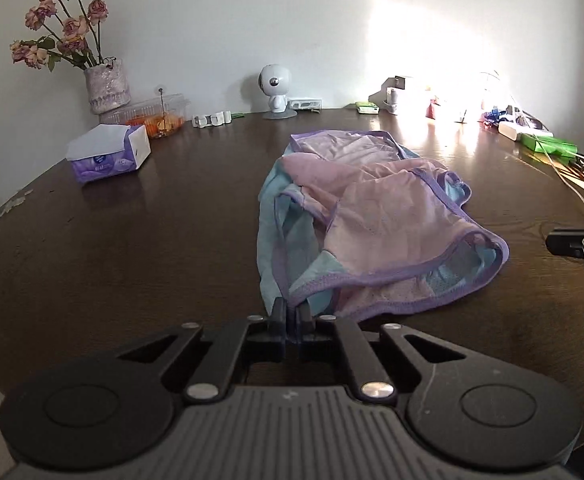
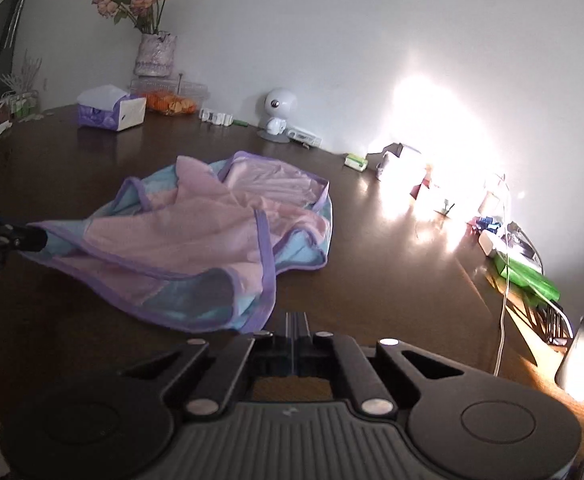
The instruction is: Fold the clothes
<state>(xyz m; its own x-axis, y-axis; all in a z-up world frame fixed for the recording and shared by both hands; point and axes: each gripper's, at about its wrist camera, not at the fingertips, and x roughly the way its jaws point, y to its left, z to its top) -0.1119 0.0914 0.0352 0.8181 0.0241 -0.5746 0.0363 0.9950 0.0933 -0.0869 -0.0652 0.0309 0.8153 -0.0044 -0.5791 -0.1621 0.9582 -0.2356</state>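
The left gripper (image 1: 291, 314), at the bottom centre of the left wrist view, has its fingers pressed together on the near purple-trimmed edge of the garment (image 1: 372, 216), pinching a fold of it. In the right wrist view that same gripper (image 2: 31, 238) enters from the left edge, and the cloth (image 2: 211, 232) stretches from its tip toward the middle of the frame. The right gripper (image 2: 296, 326), at the bottom centre of its own view, has its fingers closed together with nothing between them, just beside the garment's near hem but apart from it. The garment, pink and light blue with purple binding, lies rumpled in the middle of the dark wooden table (image 1: 131, 240). In the upper left of the left wrist view stand a tissue box (image 1: 107, 152), a clear food container (image 1: 155, 116) and a vase of dried roses (image 1: 105, 84). A small white round-headed figure (image 1: 275, 88) stands at top centre against the wall. Clutter and cables sit in bright glare at the upper right.
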